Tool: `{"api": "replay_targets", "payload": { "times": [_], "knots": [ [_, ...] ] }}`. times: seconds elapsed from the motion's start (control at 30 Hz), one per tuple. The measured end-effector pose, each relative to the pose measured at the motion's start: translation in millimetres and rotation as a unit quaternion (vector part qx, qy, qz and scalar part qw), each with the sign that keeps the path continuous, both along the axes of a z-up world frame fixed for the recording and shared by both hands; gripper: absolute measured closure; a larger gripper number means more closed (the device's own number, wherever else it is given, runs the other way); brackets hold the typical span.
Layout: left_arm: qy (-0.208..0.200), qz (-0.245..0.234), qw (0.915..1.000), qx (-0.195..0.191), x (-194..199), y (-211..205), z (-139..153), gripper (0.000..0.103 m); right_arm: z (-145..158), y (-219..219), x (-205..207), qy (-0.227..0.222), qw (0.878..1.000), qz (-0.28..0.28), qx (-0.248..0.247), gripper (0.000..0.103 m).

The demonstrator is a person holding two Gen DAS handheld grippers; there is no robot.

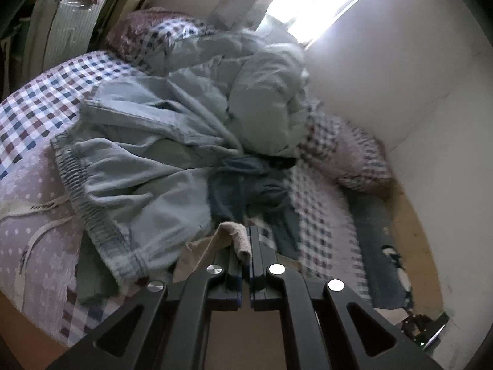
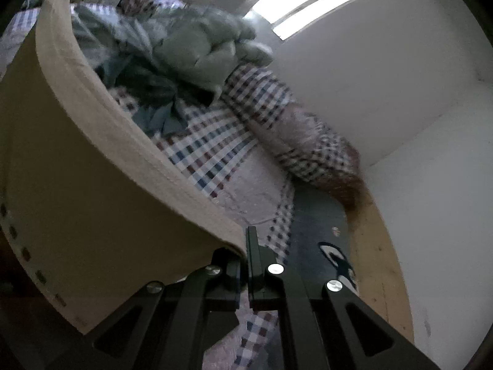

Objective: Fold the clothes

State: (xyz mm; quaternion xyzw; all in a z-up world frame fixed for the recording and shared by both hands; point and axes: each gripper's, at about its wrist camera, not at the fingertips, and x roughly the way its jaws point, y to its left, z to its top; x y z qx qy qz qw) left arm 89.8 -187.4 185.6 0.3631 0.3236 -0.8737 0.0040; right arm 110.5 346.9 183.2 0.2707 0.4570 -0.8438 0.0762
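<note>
Both grippers pinch one beige garment over a bed. My left gripper (image 1: 249, 231) is shut on a bunched corner of the beige garment (image 1: 238, 240), which drops below the fingers. In the right wrist view the beige garment (image 2: 92, 169) stretches taut as a wide sheet from the upper left down to my right gripper (image 2: 248, 231), shut on its hemmed edge. A heap of light blue denim clothes (image 1: 148, 154) with an elastic waistband lies on the bed ahead of the left gripper. The same heap (image 2: 138, 61) shows behind the sheet in the right wrist view.
The bed has a checked and pink dotted cover (image 1: 40, 104). A pale green quilt (image 1: 265, 98) is rolled up by the wall, with pillows (image 1: 348, 160) beside it. A white radiator (image 1: 74, 27) stands at far left. A blue rug with slippers (image 2: 332, 256) lies on the wooden floor.
</note>
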Motion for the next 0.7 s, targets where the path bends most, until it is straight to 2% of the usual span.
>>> {"api": "replay_targets", "payload": {
  "times": [0.33,0.5,0.7],
  "knots": [
    [-0.07,0.006,0.9962,-0.051,-114.3,1.8,-77.4,0.102,-86.0,-17.0,-142.3,-0.09,0.995,0.002,0.034,0.103],
    [-0.092,-0.004,0.9909,-0.099,-160.5,8.8,-109.6,0.102,-122.6,-24.5,-193.1,-0.131,0.99,0.001,0.049,0.103],
    [-0.117,-0.015,0.9836,-0.136,-194.0,20.2,-140.6,0.102,-171.5,-30.1,-241.7,-0.186,0.98,-0.006,0.066,0.103]
  ]
}}
